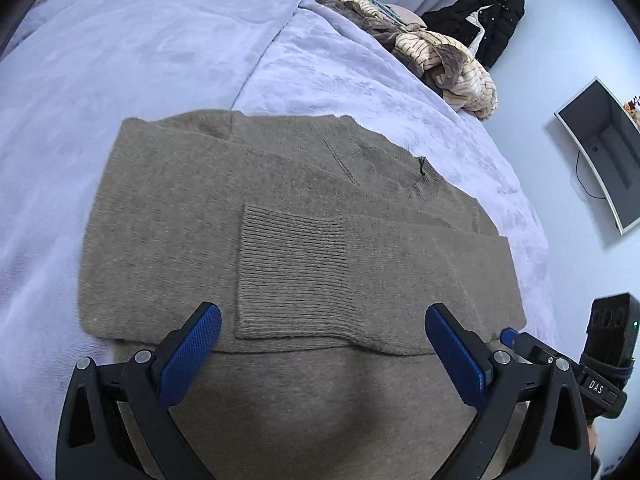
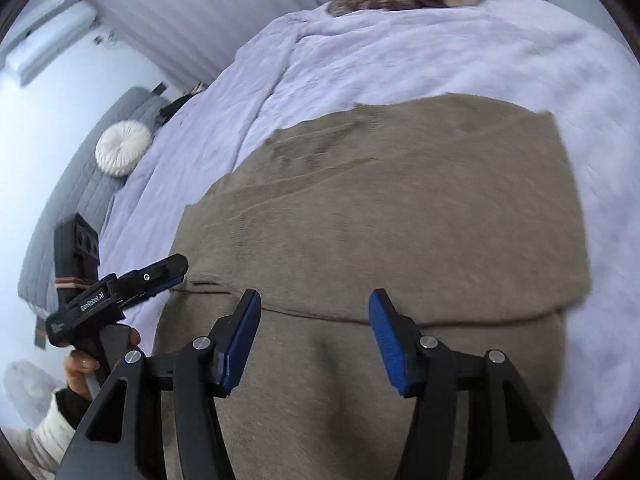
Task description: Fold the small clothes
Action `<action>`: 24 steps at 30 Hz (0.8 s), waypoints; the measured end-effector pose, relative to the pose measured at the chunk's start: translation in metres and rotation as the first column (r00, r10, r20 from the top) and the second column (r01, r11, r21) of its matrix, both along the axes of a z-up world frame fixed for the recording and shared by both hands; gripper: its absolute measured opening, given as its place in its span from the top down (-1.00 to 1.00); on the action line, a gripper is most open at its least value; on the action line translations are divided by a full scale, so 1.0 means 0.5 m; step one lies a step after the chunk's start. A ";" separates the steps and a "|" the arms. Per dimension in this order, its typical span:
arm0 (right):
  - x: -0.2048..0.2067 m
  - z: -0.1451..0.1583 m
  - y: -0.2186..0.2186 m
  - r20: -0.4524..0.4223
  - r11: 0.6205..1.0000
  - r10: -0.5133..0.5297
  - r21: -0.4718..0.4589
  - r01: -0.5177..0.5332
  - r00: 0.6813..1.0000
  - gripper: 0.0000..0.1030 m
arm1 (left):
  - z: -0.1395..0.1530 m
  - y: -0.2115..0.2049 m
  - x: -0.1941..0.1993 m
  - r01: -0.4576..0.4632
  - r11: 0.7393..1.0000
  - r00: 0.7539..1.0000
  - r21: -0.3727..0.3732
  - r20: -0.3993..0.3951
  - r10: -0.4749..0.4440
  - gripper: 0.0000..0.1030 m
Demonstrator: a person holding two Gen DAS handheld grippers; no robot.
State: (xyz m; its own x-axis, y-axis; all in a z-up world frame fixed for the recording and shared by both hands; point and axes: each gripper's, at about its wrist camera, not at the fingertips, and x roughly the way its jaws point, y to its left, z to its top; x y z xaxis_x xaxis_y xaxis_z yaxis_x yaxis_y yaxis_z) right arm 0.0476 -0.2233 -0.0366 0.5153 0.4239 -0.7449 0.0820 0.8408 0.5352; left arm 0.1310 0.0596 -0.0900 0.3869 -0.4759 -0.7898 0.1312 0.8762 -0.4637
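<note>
A taupe knit sweater [image 1: 168,216] lies flat on the lilac bed cover [image 1: 140,52], its sleeves folded in over the body; a ribbed cuff [image 1: 292,272] lies on top. My left gripper [image 1: 322,324] is open and empty, just above the sweater's near part. It also shows at the sweater's left edge in the right wrist view [image 2: 176,270]. My right gripper [image 2: 314,308] is open and empty, over the sweater [image 2: 420,208] near a fold line. Its tip shows at the sweater's right edge in the left wrist view [image 1: 510,336].
A pile of cream and brown striped clothes [image 1: 440,56] lies at the bed's far edge. A black jacket [image 1: 492,20] and a monitor [image 1: 608,148] are by the wall. A round white cushion [image 2: 122,148] rests against the grey headboard [image 2: 80,184].
</note>
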 end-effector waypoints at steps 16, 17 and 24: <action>-0.043 -0.114 -0.196 -0.108 0.853 -0.434 0.270 0.447 0.894 0.86 | -0.032 -0.005 0.014 -0.008 1.000 0.997 0.020 -0.080 0.010 0.70; -0.040 -0.103 -0.193 -0.085 0.861 -0.435 0.251 0.442 0.897 0.87 | -0.028 -0.002 0.008 -0.015 1.000 0.998 0.009 -0.066 0.015 0.70; -0.042 -0.091 -0.212 -0.054 0.921 -0.380 0.068 0.383 0.923 0.88 | -0.031 -0.016 -0.032 0.036 0.994 0.999 0.100 0.010 -0.037 0.69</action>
State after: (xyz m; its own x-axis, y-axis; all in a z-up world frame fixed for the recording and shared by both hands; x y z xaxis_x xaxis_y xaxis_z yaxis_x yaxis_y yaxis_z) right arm 0.0264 -0.3294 -0.0823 0.6204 0.2565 -0.7412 0.4108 0.6988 0.5857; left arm 0.1149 0.0517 -0.1057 0.3800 -0.4087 -0.8298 0.1687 0.9127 -0.3723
